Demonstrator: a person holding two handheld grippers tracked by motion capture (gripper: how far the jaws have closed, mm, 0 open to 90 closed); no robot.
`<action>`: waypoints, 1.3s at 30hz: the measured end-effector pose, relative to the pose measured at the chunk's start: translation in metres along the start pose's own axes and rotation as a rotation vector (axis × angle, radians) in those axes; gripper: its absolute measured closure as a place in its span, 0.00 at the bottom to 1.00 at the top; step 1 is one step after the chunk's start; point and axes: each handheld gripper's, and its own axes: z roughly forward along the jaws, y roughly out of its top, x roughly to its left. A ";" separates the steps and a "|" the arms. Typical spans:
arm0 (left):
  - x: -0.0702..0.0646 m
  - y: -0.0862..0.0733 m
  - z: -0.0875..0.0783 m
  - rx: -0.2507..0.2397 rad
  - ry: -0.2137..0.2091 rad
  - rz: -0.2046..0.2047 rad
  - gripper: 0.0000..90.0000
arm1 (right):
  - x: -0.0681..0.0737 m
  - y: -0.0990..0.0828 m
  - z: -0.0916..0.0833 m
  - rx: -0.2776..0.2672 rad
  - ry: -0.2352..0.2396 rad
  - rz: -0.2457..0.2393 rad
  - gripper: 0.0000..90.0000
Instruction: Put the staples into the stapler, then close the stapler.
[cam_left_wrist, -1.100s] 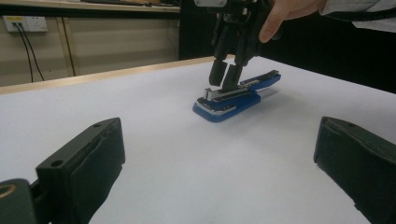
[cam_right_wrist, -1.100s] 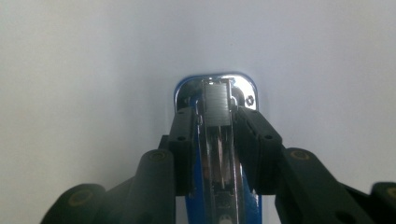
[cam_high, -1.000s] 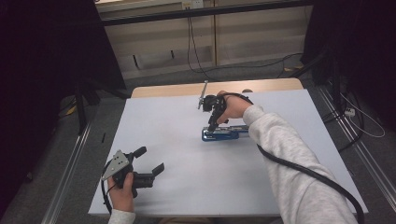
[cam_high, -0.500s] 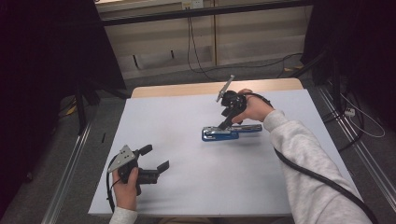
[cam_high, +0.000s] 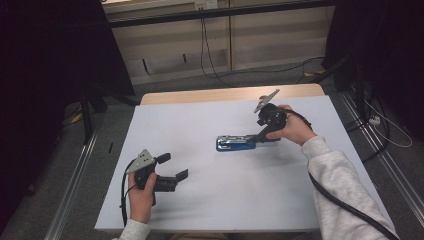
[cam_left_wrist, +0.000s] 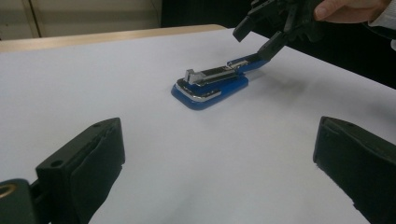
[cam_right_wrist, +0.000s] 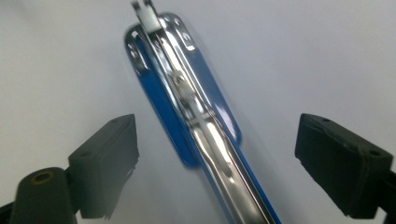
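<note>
1. Jaws of the right gripper (cam_high: 261, 134) spread wide, just opened, pads pressing on nothing; pointed down at the right end of the blue stapler (cam_high: 239, 143).
2. In the right gripper view: stapler (cam_right_wrist: 187, 112) running lengthwise up the gap between the two black jaws, bare table on either side of it, apart from both pads (cam_right_wrist: 112, 154). Chrome top arm along its middle, blue base beneath, far end near the top edge of that view, near end running off the bottom.
3. In the left gripper view: tip of the right gripper (cam_left_wrist: 275, 35) close above the far end of the stapler (cam_left_wrist: 210, 86); contact there too close to tell.
4. Jaws of the left gripper (cam_high: 172, 167) also spread wide, with nothing between them but white table (cam_high: 200, 210).
5. Left gripper held low over the near-left part of the table, well apart from the stapler, aimed toward it; stapler seen ahead of those jaws, a little right of centre and far beyond the pads (cam_left_wrist: 93, 158).
6. Stapler lying flat near the middle of the table, long side roughly across it, resting on its base with the chrome arm upward.
7. Right hand (cam_high: 292, 127) around the right gripper, grey sleeve (cam_high: 345, 195) trailing to the lower right corner; left hand (cam_high: 141, 197) gripping the left gripper from the near edge.
</note>
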 end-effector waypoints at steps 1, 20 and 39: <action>0.000 0.001 0.002 0.005 0.004 -0.002 0.02 | 0.001 -0.006 -0.003 -0.006 -0.009 0.005 0.13; 0.003 0.017 0.044 0.074 -0.014 0.002 0.03 | 0.008 -0.044 -0.023 -0.076 -0.058 0.074 0.11; 0.000 0.032 0.088 0.104 0.037 0.007 0.03 | 0.010 -0.073 -0.044 -0.137 -0.141 0.144 0.12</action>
